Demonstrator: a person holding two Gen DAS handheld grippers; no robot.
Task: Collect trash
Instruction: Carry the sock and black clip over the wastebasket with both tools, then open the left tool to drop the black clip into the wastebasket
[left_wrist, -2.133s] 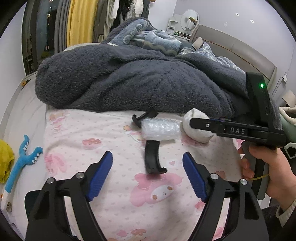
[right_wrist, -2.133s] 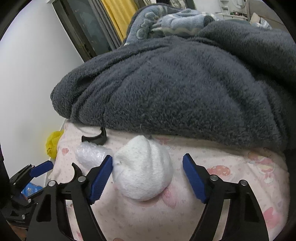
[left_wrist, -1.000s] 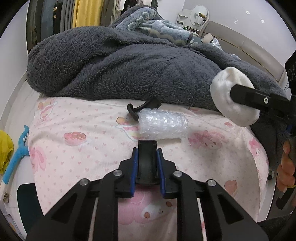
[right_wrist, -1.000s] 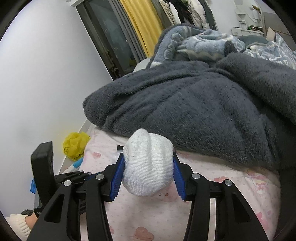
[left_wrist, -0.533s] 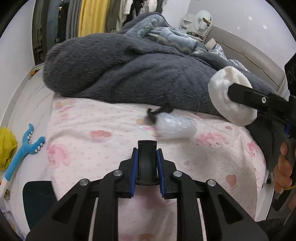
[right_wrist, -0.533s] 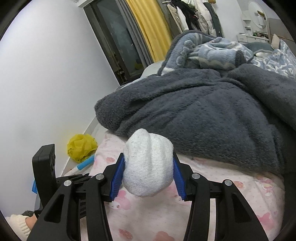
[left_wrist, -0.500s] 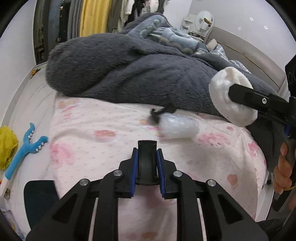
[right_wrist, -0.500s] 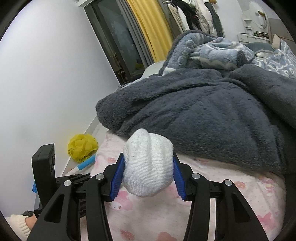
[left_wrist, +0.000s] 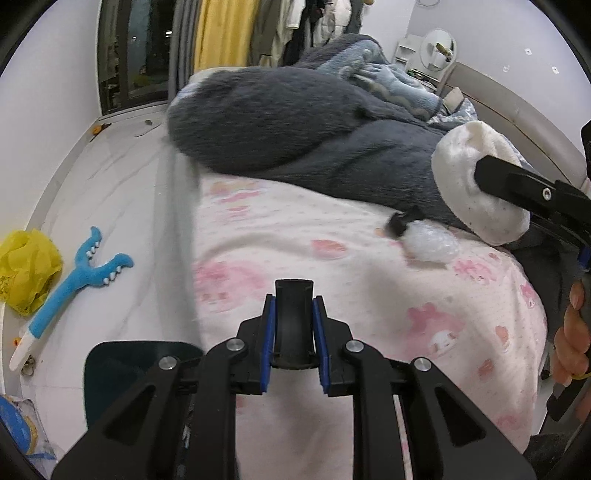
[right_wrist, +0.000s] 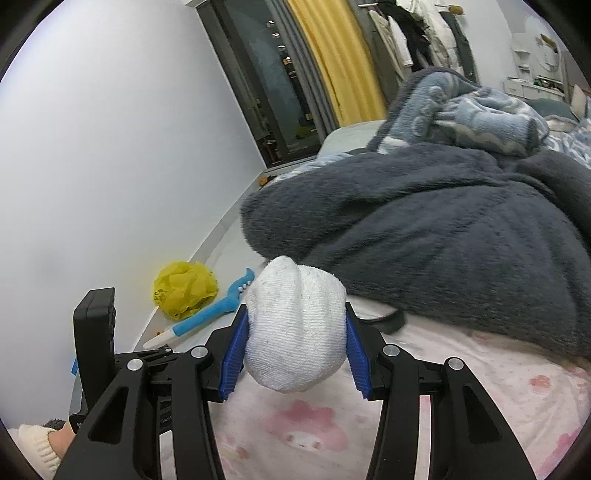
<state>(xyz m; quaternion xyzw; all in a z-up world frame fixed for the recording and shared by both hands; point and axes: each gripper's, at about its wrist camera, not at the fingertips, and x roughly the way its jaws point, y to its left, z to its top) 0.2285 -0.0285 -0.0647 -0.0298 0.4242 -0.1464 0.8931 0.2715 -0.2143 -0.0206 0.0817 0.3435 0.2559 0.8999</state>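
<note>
My left gripper (left_wrist: 294, 314) is shut on a curved black plastic piece (left_wrist: 294, 306), held above the pink printed bedsheet (left_wrist: 332, 280). My right gripper (right_wrist: 295, 332) is shut on a rolled white sock (right_wrist: 293, 328); the left wrist view shows that sock (left_wrist: 476, 192) at the right edge, held in the air. A wad of bubble wrap (left_wrist: 430, 242) and a second black curved piece (left_wrist: 400, 221) lie on the sheet beside the dark blanket. A small dark bin (left_wrist: 125, 369) stands on the floor under my left gripper.
A thick dark grey blanket (left_wrist: 295, 122) covers the far part of the bed. On the white floor at the left lie a crumpled yellow bag (left_wrist: 26, 266) and a blue toy (left_wrist: 77, 280). A hand (left_wrist: 572, 343) grips the right tool's handle.
Both grippers have swung left toward the bed's edge with their loads still held. The floor, yellow bag, blue toy and dark bin have come further into view; the bubble wrap has slid right.
</note>
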